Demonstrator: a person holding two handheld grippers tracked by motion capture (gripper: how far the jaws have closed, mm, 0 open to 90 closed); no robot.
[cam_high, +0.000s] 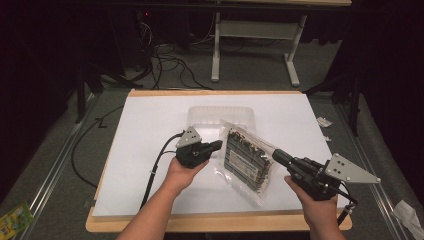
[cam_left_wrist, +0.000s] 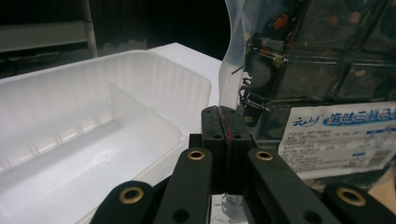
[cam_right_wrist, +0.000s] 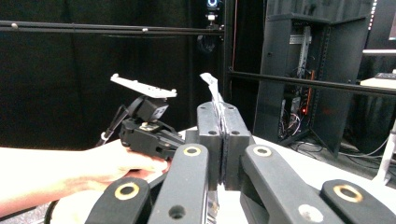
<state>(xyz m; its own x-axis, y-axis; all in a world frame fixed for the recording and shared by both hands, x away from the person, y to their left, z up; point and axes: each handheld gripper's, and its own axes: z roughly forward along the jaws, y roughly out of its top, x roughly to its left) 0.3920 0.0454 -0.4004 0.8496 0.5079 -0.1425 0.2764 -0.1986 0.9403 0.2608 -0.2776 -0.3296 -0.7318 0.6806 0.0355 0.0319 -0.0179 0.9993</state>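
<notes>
Nearest the person, both hands were out over the white surface (cam_high: 150, 130), and each tool was clamped shut on an opposite edge of the clear bag (cam_high: 247, 157): the right tool (cam_high: 278, 156) on its near-right edge, the left tool (cam_high: 218, 145) on its left edge. My guess is that kept the bag stretched and lifted off the surface instead of flopping. Just behind it sat the empty translucent tray (cam_high: 200, 117) with its divider, open side up, probably where the bag was headed.
</notes>
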